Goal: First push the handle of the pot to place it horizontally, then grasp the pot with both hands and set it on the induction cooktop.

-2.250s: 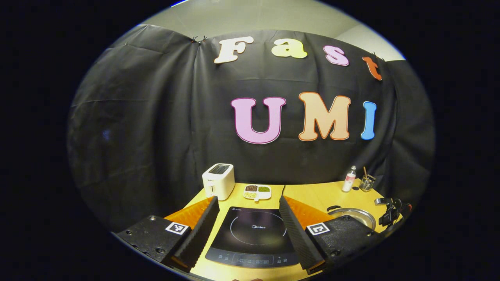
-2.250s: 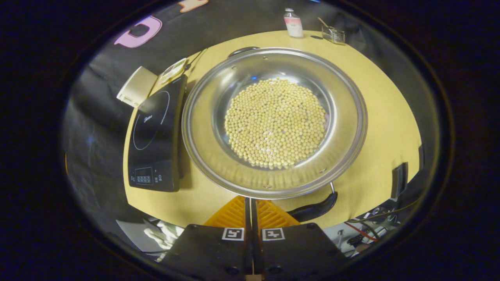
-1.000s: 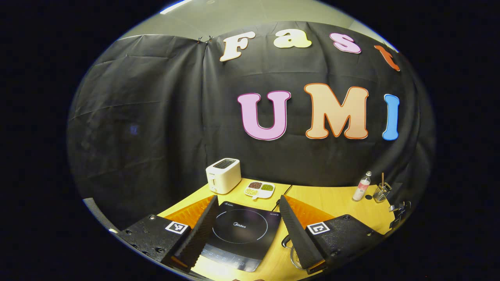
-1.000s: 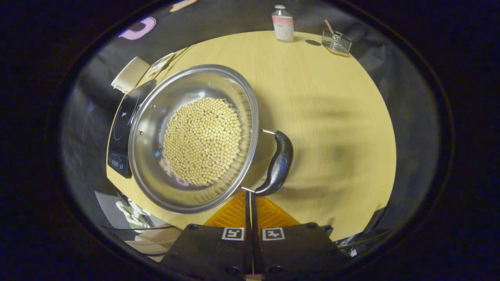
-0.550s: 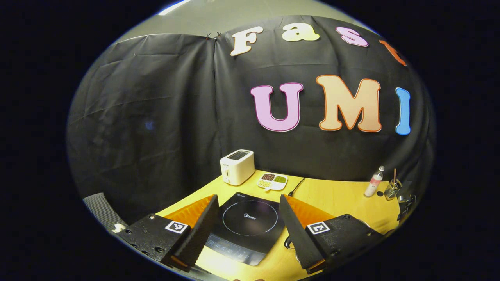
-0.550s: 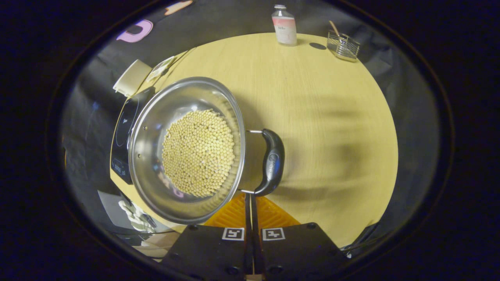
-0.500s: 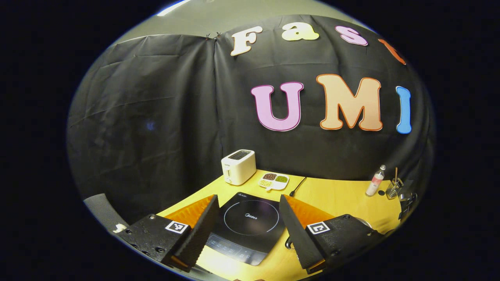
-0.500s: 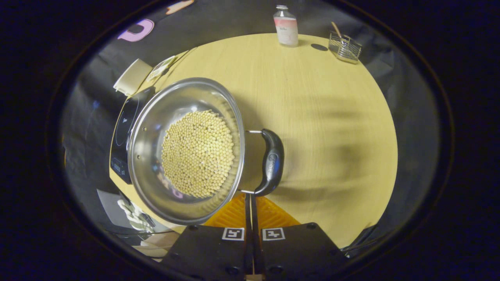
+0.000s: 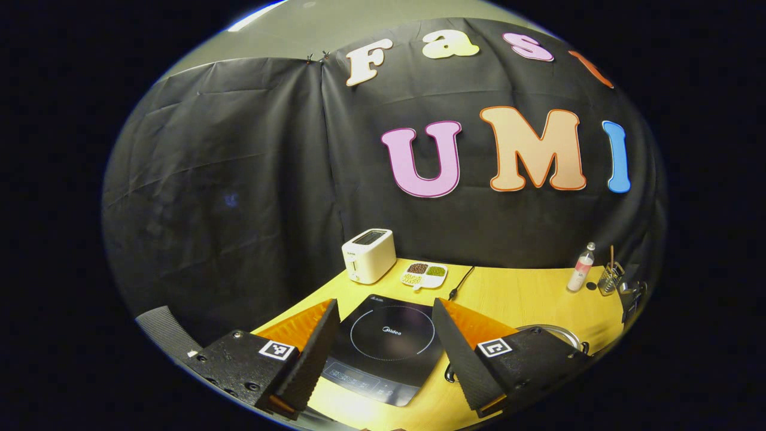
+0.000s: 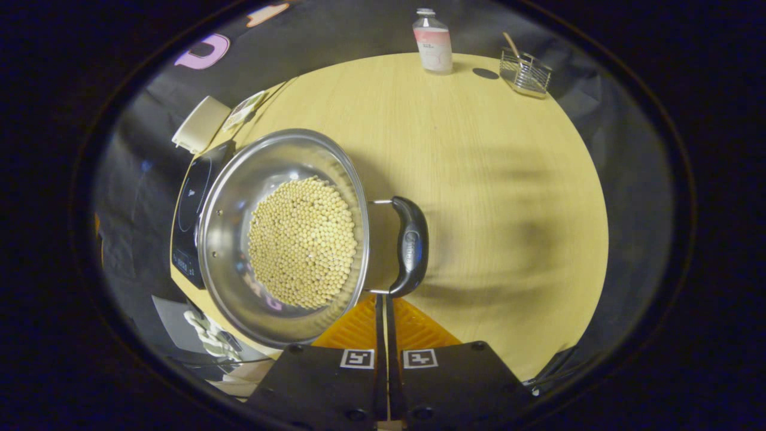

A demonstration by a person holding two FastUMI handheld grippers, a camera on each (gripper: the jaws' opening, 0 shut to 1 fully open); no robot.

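though the pot (image 10: 287, 239), loaded with beans (image 10: 299, 239), sits beside the cooktop (image 9: 383, 347), it looks heavy and slick; grip the handle (image 10: 410, 245). right gripper (image 10: 383, 311) closed at handle's end, left gripper (image 9: 383, 341) wide.

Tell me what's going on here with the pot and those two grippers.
A person is working a steel pot full of pale beans with two handheld grippers. The right gripper is closed, its tips right at the near end of the pot's black side handle, apparently pushing it. The pot stands on the wooden table beside the induction cooktop, not on it. The left gripper hangs open above the cooktop, holding nothing. A toaster, a divided dish and a bottle sit at the back.
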